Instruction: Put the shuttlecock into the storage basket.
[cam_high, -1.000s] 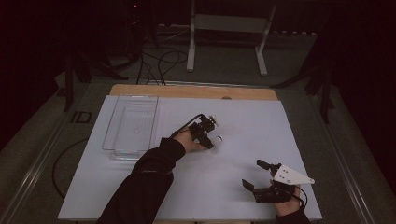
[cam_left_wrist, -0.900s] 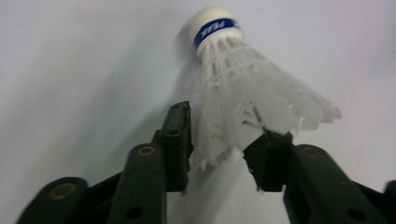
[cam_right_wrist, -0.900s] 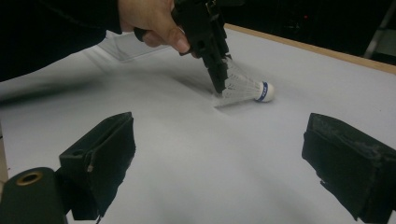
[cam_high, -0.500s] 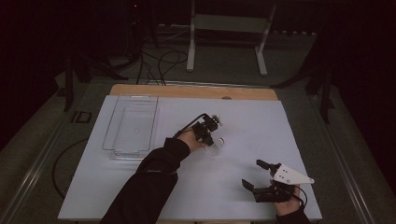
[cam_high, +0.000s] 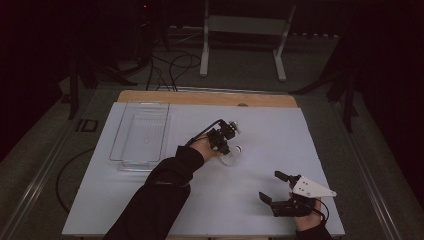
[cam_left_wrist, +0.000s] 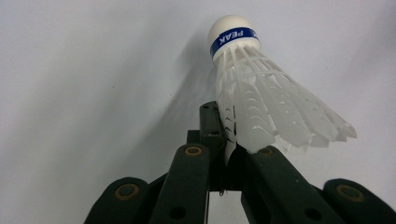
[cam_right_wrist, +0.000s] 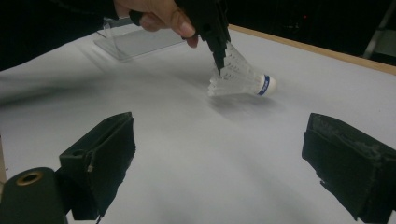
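A: Did the left gripper (cam_high: 231, 150) get it?

B: Yep. Jaws have just been closing, and now they're pinched tight on the feather skirt of the shuttlecock (cam_left_wrist: 261, 100). A sec ago it lay loose on the sheet just in front of the tips w/ the jaws apart; now it's clamped.

A: Where's the shuttlecock sit, exactly?

B: Mid-table on the white sheet (cam_high: 260, 200), right of the clear tray (cam_high: 142, 132) and well apart from it. Cork end w/ the blue band points away from the left gripper. In the right gripper view it looks barely off the surface, skirt edge maybe touching; can't tell for sure.

A: Grip any good?

B: Only feathers between the pads, near the rim of the skirt. Thin, springy stuff, so I'd guess it could slip or bend if swung fast.

A: And the right gripper (cam_high: 274, 190)?

B: Parked near the front edge of the table, jaws spread wide, nothing in them. Hasn't budged since a sec ago.

A: So next?

B: Pick is done, imo. Prob lift and carry left to the tray, which has no shuttlecock in it yet.
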